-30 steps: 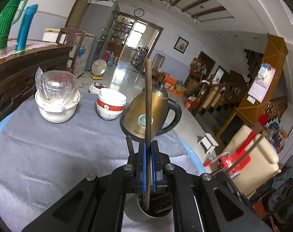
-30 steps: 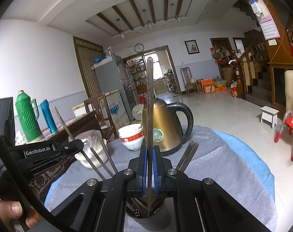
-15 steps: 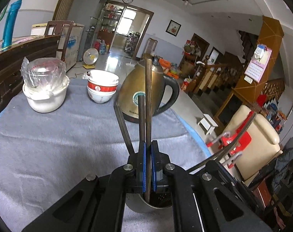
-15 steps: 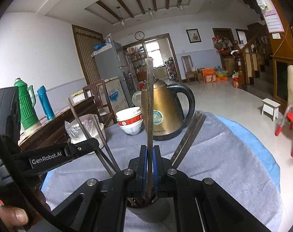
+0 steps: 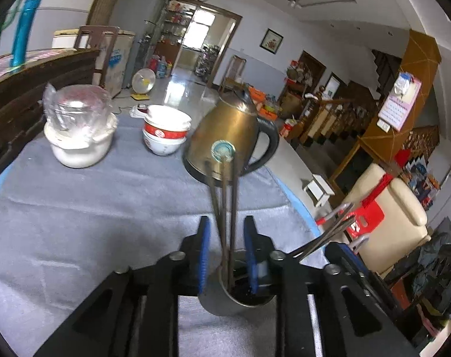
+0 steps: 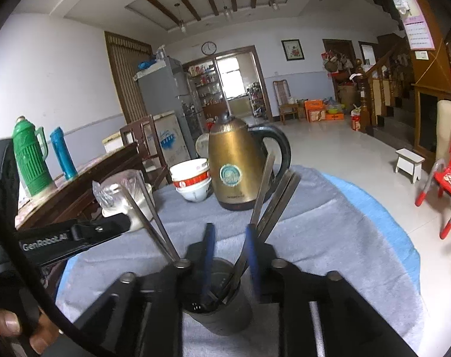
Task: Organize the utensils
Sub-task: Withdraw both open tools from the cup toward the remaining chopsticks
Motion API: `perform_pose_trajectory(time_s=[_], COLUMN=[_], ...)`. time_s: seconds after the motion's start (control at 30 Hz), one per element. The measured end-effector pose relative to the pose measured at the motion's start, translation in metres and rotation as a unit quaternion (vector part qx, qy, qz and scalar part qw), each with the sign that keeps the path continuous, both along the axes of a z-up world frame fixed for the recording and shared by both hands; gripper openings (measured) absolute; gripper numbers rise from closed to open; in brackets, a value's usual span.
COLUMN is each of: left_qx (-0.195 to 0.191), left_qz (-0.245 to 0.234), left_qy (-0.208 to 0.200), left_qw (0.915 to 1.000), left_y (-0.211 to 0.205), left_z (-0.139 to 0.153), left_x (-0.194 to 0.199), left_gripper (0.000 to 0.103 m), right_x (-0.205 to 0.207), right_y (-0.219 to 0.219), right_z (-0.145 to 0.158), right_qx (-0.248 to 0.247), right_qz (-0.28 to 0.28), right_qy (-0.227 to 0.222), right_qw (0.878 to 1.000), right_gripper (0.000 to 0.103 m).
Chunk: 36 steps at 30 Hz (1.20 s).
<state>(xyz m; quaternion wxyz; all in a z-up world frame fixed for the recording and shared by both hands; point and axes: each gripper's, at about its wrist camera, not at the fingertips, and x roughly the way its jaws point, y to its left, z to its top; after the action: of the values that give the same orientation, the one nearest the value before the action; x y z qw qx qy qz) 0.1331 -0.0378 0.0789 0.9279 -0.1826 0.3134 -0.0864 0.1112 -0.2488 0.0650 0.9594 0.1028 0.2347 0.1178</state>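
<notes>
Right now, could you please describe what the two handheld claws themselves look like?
Both look alike. The left claw has a black angular body with triangular cut-outs, round silver bolt heads at the hinges, and two flat blue pads. The right claw has the same black frame, bolts and blue pads. In the right view the left unit's side reads "GenRobot.AI" in white, and a black cable curves past it.
</notes>
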Motion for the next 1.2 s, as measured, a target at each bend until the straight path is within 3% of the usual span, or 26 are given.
perform_pose_trajectory(time_s=[0.07, 0.1, 0.27, 0.47, 0.6, 0.77, 0.93, 1.2], left_qx=[0.003, 0.005, 0.034, 0.060, 0.065, 0.070, 0.076, 0.085], left_qz=[0.008, 0.012, 0.033, 0.075, 0.104, 0.121, 0.126, 0.103], left_qy=[-0.004, -0.006, -0.007, 0.059, 0.133, 0.207, 0.244, 0.252], left_qw=[1.0000, 0.9999, 0.9988, 0.9937, 0.9835, 0.9683, 0.9586, 0.9585], left_y=[0.009, 0.014, 0.047, 0.092, 0.117, 0.134, 0.135, 0.122], left_z=[0.005, 0.007, 0.006, -0.035, -0.079, -0.124, -0.145, -0.151], left_x=[-0.008, -0.013, -0.046, -0.076, -0.090, -0.108, -0.114, -0.113], left_gripper=[0.050, 0.054, 0.069, 0.073, 0.073, 0.073, 0.073, 0.073], right_x=[-0.008, -0.014, -0.036, -0.051, -0.052, -0.056, -0.067, -0.073], right_y=[-0.003, -0.006, -0.004, 0.009, 0.025, 0.048, 0.057, 0.063], right_z=[0.008, 0.012, 0.022, -0.006, -0.041, -0.090, -0.115, -0.121], right_qx=[0.004, 0.008, 0.010, 0.016, 0.020, 0.017, -0.006, -0.033], right_qz=[-0.006, -0.008, -0.002, 0.033, 0.063, 0.094, 0.099, 0.093], right_qy=[-0.011, -0.020, -0.035, 0.025, 0.096, 0.193, 0.223, 0.231], right_qw=[1.000, 1.000, 0.999, 0.999, 0.993, 0.977, 0.970, 0.968], right_gripper=[0.045, 0.060, 0.063, 0.063, 0.063, 0.063, 0.063, 0.063])
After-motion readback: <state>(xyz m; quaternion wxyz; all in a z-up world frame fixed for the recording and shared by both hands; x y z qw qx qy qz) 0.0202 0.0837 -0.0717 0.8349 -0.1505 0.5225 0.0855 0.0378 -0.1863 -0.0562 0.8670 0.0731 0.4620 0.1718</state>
